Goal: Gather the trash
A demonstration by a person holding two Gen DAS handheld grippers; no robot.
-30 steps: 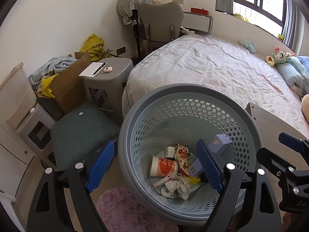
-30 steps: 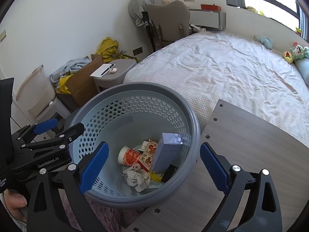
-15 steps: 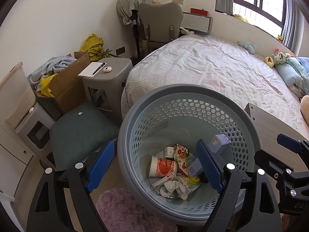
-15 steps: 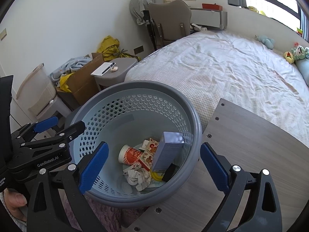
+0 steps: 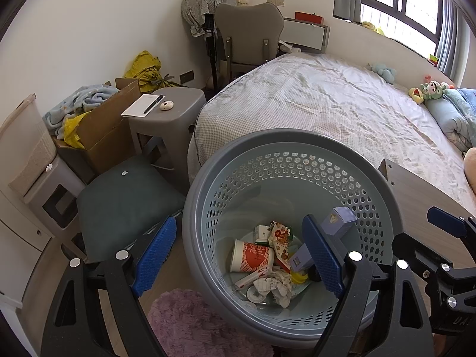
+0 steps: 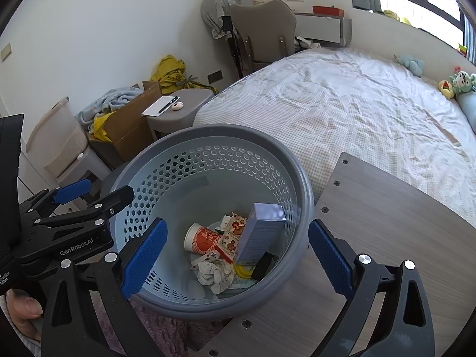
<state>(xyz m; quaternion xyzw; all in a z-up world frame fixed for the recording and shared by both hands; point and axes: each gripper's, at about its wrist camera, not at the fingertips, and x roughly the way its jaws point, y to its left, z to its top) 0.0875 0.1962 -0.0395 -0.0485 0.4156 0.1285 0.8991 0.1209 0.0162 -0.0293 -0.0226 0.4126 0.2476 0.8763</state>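
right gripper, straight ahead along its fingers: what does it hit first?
Likely the trash inside the gray basket. The right gripper is open and empty, aimed down into the basket, roughly at the upright purple box and red-and-white cup. Depth is unclear, so which piece comes first is uncertain.

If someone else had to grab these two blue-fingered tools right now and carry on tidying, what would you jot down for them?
Left gripper: open, empty, held above the near rim of the grey basket.
Right gripper: open, empty, over the basket beside the wooden table.
Trash in the basket: a red and white paper cup on its side, a lavender box leaning on the wall, snack wrappers, crumpled paper.
Done: this trash is binned; the table shows none on the part in view.
Left: nothing more that is plainly trash is in view; look over the room.
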